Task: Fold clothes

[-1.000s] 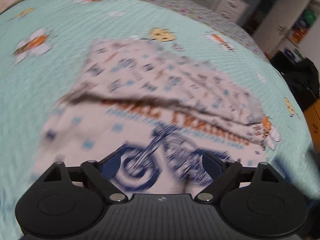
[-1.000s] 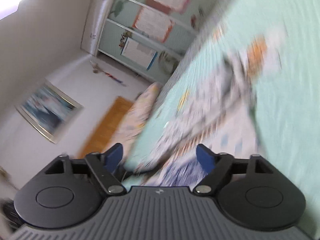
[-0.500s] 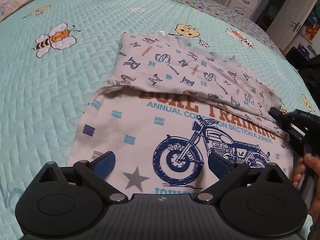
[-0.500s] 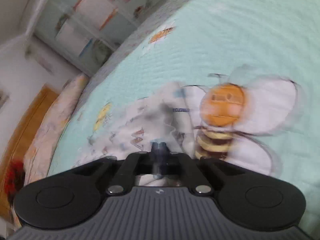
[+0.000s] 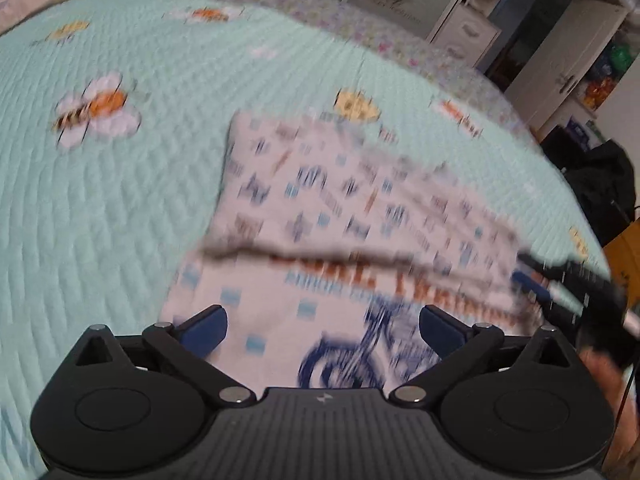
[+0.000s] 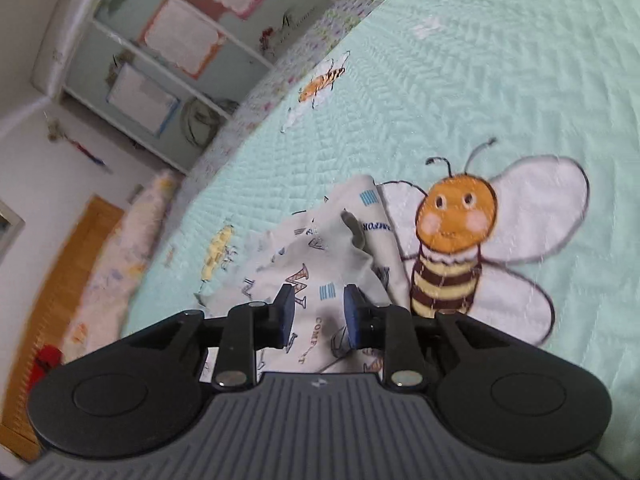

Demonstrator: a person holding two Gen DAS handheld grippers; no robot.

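A white printed T-shirt (image 5: 340,232) with a blue motorcycle lies on the mint bedspread (image 5: 120,208), its far part folded over toward me. My left gripper (image 5: 322,330) is open and empty just above the shirt's near part. My right gripper (image 6: 319,316) has its jaws partly apart with a narrow gap over a rumpled corner of the shirt (image 6: 320,252); the cloth lies under the fingers, not pinched. The right gripper also shows in the left wrist view (image 5: 568,280) at the shirt's right edge.
The quilt has bee pictures (image 6: 464,240) beside the shirt corner. Pillows (image 6: 120,264) lie at the head of the bed. White drawers and cupboards (image 5: 560,60) stand beyond the bed's far edge, with a dark bag (image 5: 604,192) on the right.
My right gripper was shut half a second ago and now has its jaws partly apart over the shirt corner. The left view has shifted and blurred; the left gripper stays open.
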